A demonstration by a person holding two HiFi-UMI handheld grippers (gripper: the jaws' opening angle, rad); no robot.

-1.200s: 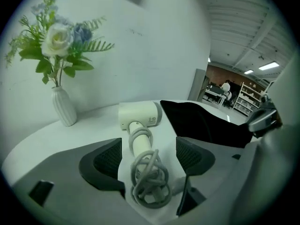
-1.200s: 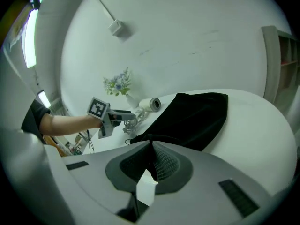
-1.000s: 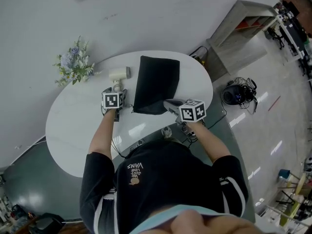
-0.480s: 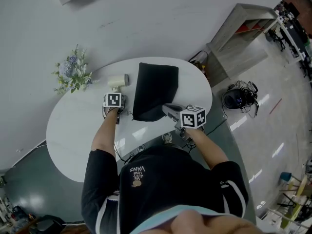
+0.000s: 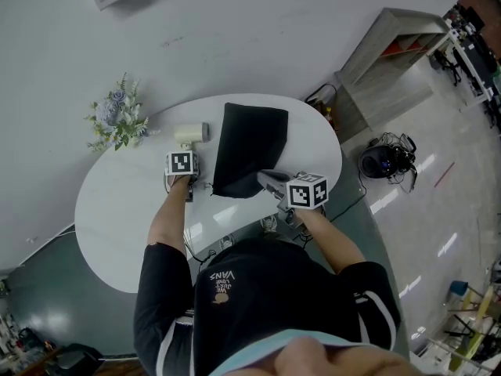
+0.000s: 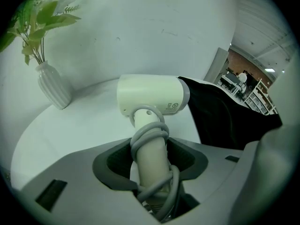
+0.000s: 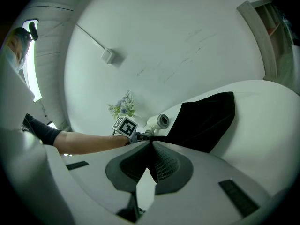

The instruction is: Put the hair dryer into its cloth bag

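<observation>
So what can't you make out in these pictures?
Opening of the cloth bag: head view, too dark; right gripper view, its edge vanishes into the shut right claw.
Label print on the hair dryer: left gripper view, too small.
Near edge of the table: head view, the person hides part.

The left half of the surface (image 5: pixel 117 218) lies bare and open to a pass. At its far left edge a vase of flowers (image 5: pixel 117 122) stands against the wall (image 5: pixel 235 37), well apart from the hair dryer (image 5: pixel 190 133). The cloth bag (image 5: pixel 252 143) covers the middle, just beside the dryer, with only a narrow gap between. Right of the bag, a bare strip runs to the rim.
</observation>
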